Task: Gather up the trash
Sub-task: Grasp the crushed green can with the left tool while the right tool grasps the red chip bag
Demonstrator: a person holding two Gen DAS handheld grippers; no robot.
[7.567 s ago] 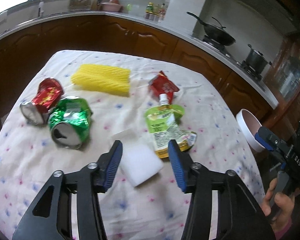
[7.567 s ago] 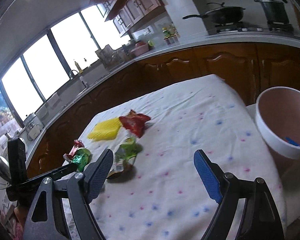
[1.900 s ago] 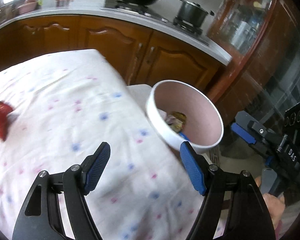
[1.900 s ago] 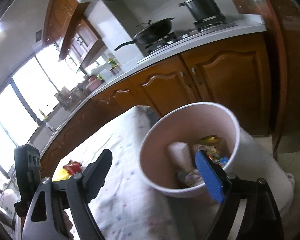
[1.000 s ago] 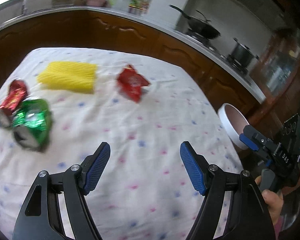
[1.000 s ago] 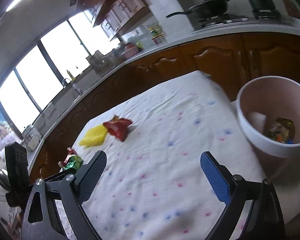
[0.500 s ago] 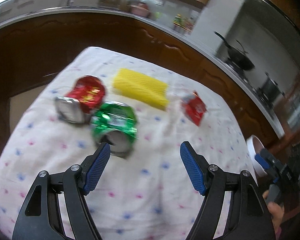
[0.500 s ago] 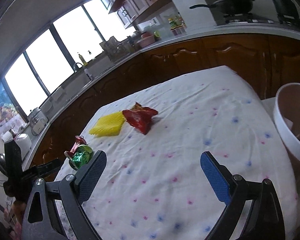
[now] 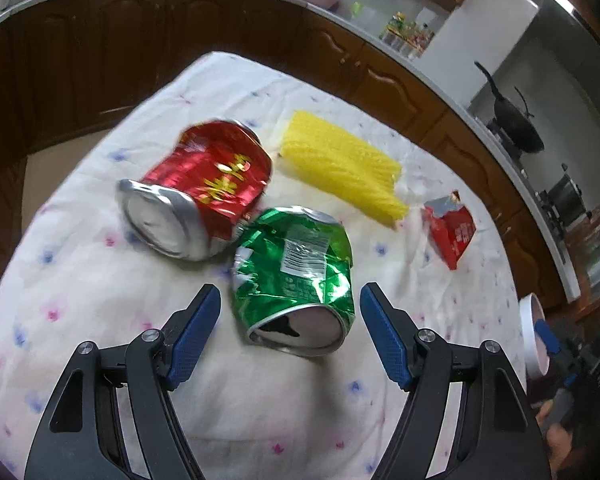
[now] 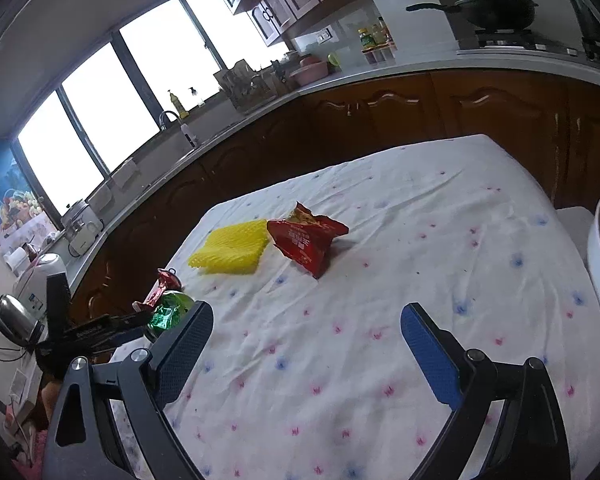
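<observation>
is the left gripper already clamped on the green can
No, the left gripper stands open, its blue pads clear of the crushed green can lying between them.

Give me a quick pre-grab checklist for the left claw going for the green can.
1. Left claw open and empty: ok.
2. Green can lined up between its fingers: ok.
3. Fingers wide enough for the crushed can: ok, narrow gaps either side.
4. Can free of neighbours: not ok, the red can touches it.
5. Right claw out of the way: ok, open over bare tablecloth.
6. Bin reachable: cannot tell, only its rim shows.
</observation>
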